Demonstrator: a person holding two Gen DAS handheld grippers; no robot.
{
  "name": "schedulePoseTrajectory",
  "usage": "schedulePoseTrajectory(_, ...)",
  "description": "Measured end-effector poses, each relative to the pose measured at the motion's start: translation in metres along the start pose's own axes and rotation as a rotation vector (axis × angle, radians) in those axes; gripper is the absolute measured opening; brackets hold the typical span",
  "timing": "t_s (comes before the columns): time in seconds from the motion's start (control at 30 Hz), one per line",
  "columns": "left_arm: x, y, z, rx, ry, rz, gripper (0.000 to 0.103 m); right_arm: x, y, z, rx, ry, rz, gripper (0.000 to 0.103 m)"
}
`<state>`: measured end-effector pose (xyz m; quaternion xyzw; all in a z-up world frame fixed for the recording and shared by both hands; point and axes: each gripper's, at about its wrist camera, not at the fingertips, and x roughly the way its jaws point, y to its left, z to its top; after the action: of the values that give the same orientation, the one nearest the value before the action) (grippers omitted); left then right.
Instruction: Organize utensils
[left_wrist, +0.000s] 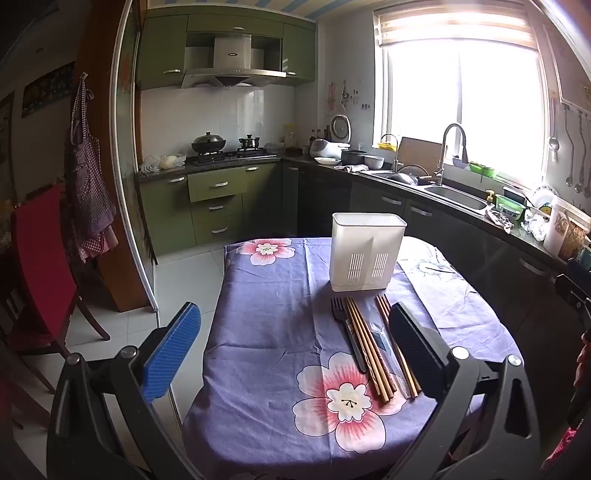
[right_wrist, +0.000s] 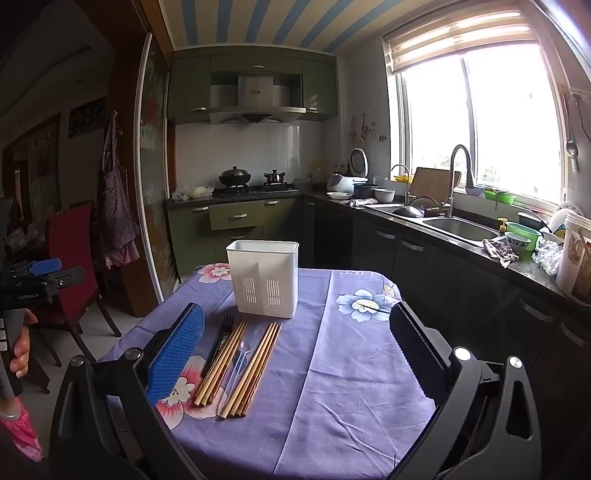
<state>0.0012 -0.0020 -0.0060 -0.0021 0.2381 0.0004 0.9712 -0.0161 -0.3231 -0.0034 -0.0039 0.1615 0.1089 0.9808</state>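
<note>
A white plastic utensil holder (left_wrist: 366, 252) (right_wrist: 264, 277) stands upright on the purple flowered tablecloth (left_wrist: 273, 332) (right_wrist: 343, 369). In front of it lie a black fork (left_wrist: 347, 332) (right_wrist: 218, 343), two bundles of wooden chopsticks (left_wrist: 369, 350) (right_wrist: 255, 369) and a clear plastic spoon (right_wrist: 236, 365) between them. My left gripper (left_wrist: 295, 343) is open and empty above the table's near edge, utensils by its right finger. My right gripper (right_wrist: 299, 354) is open and empty, utensils by its left finger. The left gripper also shows in the right wrist view (right_wrist: 40, 277) at far left.
The table sits in a kitchen. A dark counter with a sink (right_wrist: 458, 229) runs along the right under a window. Green cabinets and a stove (left_wrist: 229, 157) are at the back. A red chair (left_wrist: 40, 258) stands left of the table.
</note>
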Motion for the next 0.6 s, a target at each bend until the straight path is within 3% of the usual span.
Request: schedulePoseTrajectory(0.6,0.0005,0.001,-0.0022,0.004,0.004,-0.001,0.097,0.0032,0.0013,-0.0041,0.002,0.006,0.002,0.099)
